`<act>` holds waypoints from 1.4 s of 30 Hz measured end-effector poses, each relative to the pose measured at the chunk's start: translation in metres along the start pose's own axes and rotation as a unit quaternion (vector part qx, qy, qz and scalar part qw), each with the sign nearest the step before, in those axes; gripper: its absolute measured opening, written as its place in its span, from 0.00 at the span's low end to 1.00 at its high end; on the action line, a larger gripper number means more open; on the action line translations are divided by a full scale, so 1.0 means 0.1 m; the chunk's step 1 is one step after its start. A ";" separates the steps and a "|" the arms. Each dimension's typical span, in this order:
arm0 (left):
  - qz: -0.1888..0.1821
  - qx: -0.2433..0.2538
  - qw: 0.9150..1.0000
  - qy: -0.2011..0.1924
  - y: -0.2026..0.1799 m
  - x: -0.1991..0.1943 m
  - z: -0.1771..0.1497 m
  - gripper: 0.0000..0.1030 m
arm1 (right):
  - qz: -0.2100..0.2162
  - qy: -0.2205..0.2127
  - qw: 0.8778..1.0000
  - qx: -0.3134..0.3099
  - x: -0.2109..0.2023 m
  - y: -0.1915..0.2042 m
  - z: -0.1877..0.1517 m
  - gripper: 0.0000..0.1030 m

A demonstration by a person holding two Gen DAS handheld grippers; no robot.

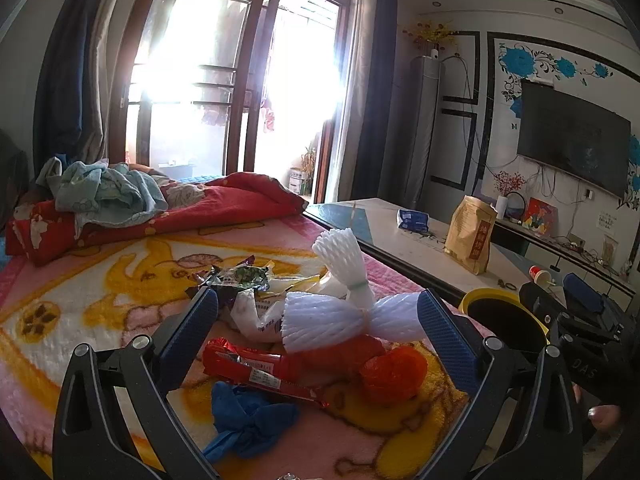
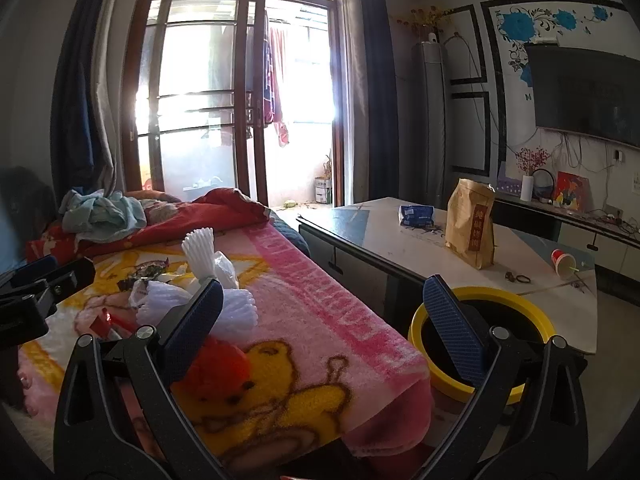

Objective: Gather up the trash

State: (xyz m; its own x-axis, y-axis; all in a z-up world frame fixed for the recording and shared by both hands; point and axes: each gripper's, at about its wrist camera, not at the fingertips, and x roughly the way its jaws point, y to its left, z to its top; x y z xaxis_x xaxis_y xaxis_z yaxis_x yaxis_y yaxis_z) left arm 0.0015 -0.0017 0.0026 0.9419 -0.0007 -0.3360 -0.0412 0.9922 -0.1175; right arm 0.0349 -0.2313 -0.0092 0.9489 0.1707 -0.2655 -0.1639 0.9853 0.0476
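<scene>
Trash pile on the bed blanket (image 1: pixel 100 312): two white foam nets (image 1: pixel 344 316), one red wrapper (image 1: pixel 256 368), one blue glove (image 1: pixel 248 420). Left tongs (image 1: pixel 318 328) and right tongs (image 2: pixel 324 320) both gape wide, holding nothing. One yellow bin (image 2: pixel 536 324) beside the bed.
</scene>
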 end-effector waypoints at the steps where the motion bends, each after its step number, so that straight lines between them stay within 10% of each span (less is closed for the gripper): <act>1: -0.001 0.000 1.000 0.000 0.00 0.00 0.00 0.94 | 0.000 0.000 1.000 0.000 0.00 0.00 0.00 0.90; 20: 0.007 -0.024 1.000 0.012 0.13 0.24 0.11 0.94 | 0.027 0.034 0.999 -0.002 0.15 0.04 0.04 0.90; 42: 0.091 -0.123 0.986 0.061 1.24 0.63 0.38 0.94 | 0.124 0.105 0.986 -0.045 0.71 0.69 0.06 0.90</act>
State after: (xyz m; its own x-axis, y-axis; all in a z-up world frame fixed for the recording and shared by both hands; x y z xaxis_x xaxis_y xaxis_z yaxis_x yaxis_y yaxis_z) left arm 0.0687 0.1258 0.0021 0.8646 0.1456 -0.4809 -0.3004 0.9170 -0.2624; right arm 0.0925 -0.1515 -0.0190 0.8013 0.3934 -0.4506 -0.4159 0.9079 0.0531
